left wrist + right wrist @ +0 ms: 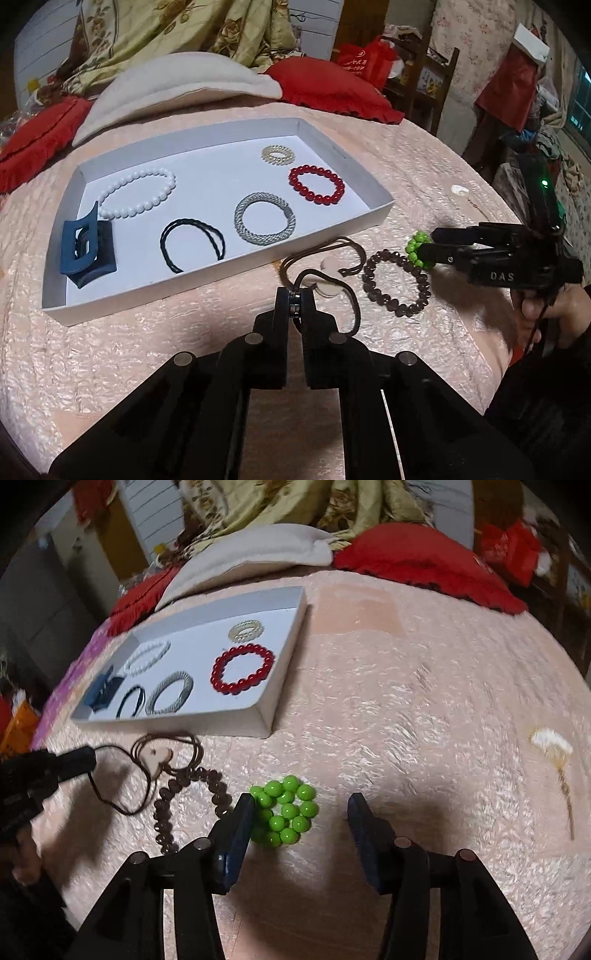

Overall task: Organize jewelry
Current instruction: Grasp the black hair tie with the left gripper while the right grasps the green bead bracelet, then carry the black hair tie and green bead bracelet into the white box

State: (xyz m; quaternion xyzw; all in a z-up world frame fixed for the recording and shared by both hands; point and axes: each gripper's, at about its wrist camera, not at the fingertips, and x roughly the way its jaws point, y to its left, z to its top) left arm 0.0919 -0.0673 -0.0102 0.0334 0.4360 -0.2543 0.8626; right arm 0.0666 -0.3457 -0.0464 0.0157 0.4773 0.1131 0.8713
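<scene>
A white tray [373,218] on the pink bedspread holds a white bead bracelet [138,192], a blue hair claw [86,253], a black hair tie [192,243], a silver bracelet [264,218], a red bead bracelet [317,184] and a pearl ring [279,154]. My left gripper [295,299] is shut on the brown cord necklace [325,273] with its pale pendant, in front of the tray. A brown bead bracelet [397,282] lies to its right. My right gripper [301,812] is open around the green bead bracelet [286,814], which rests on the bedspread.
Red pillows [332,88], a white cushion [177,85] and a floral quilt lie behind the tray. A white and tan tassel item [554,753] lies at the right on the bedspread. A chair and clutter stand past the bed's right edge.
</scene>
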